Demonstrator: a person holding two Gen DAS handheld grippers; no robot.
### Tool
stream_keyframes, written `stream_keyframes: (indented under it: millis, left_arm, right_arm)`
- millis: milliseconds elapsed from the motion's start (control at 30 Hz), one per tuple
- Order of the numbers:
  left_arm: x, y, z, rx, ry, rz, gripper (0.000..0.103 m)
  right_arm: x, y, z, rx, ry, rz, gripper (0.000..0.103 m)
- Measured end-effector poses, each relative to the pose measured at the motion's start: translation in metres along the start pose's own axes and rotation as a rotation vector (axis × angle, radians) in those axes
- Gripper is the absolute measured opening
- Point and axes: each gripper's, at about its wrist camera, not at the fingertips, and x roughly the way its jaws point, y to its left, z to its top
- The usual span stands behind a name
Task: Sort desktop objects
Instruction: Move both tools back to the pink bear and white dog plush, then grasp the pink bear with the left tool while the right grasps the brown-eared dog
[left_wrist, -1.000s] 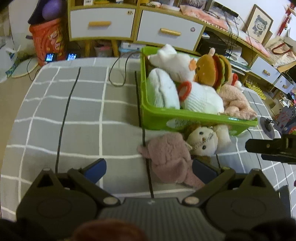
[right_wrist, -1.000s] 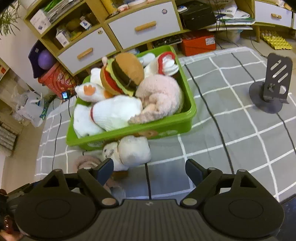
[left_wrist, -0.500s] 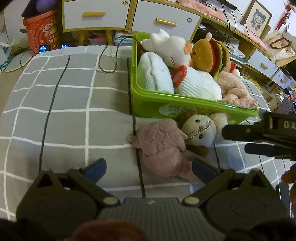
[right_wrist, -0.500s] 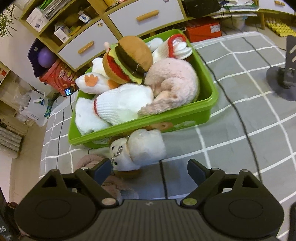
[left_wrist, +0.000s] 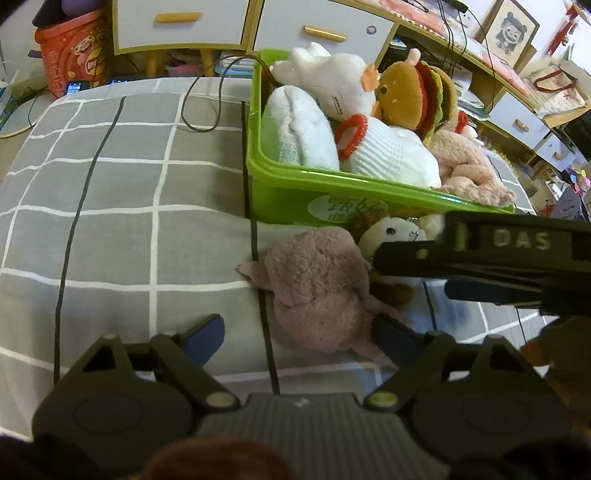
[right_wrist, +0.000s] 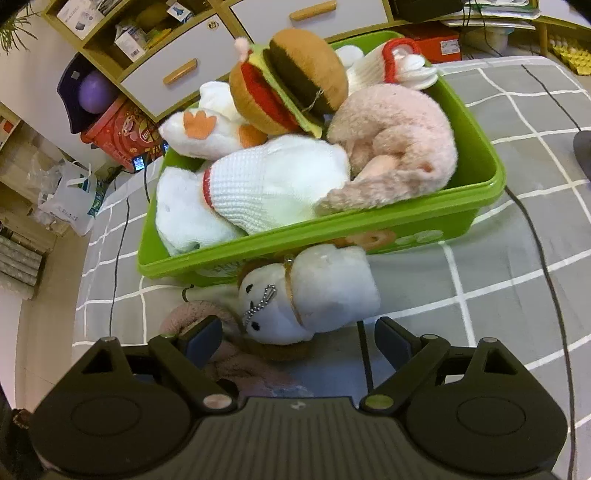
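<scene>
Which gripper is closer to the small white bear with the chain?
Right. The right gripper sits open just short of the white bear; the left gripper faces the pink plush beside it.

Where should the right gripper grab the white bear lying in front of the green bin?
Probably across the white bear's plump body, coming from above on the near side: the green bin blocks the far side, and the open right gripper already straddles it.

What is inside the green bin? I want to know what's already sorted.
The green bin holds a burger plush, white plush toys and a pink plush. Anything beneath them is covered.
</scene>
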Motion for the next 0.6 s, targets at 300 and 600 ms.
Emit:
stream_keyframes:
  millis: [300,600]
  left_arm:
    - [0.001,-0.005,-0.001,0.025,-0.008,-0.015,0.082]
    - [0.001,-0.006,-0.002,0.046,-0.015,-0.024,0.079]
  right_arm:
    - [0.015,0.008,-0.004,-0.021,-0.011,-0.029,0.090]
    - [0.013,0.008,-0.006,-0.045,-0.030,-0.065,0.080]
